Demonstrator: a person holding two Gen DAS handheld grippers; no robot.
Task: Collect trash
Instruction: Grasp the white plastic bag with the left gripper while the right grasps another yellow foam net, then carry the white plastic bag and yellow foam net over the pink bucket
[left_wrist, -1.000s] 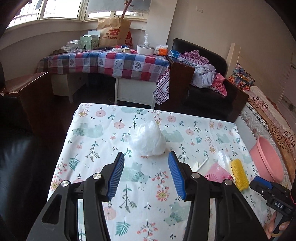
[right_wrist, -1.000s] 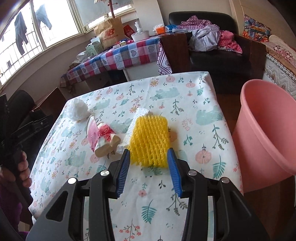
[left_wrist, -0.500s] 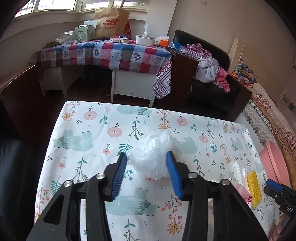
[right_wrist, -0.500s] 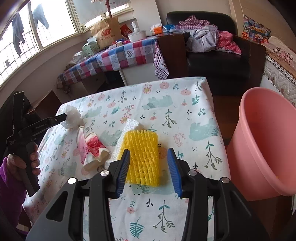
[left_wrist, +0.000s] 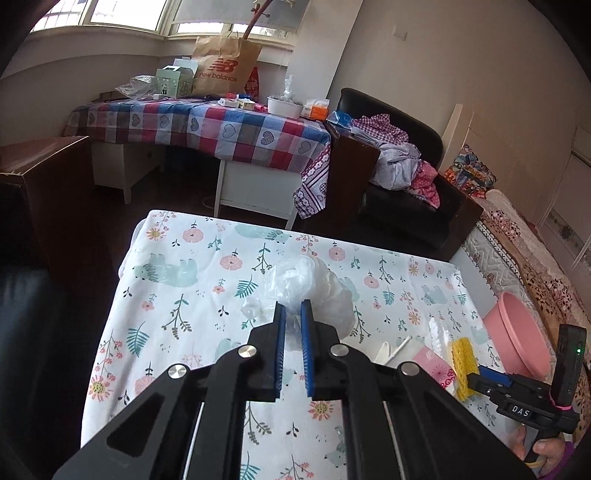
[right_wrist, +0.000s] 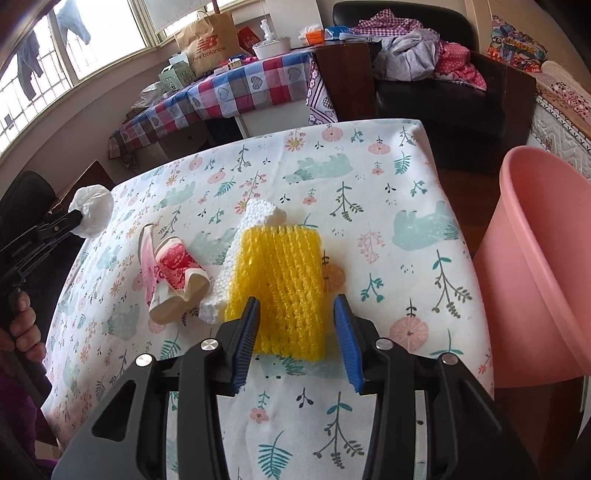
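Plastic bag (left_wrist: 310, 291) is clamped by the left tool (left_wrist: 291, 314), just closed.
Yellow foam net (right_wrist: 279, 284) is straddled, ungripped, by the closing right tool (right_wrist: 297, 314).

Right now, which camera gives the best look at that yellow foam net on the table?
The right wrist view: the yellow foam net lies large and central, between the right gripper fingers. The left wrist view shows the net only as a small sliver, end-on, near its right edge.
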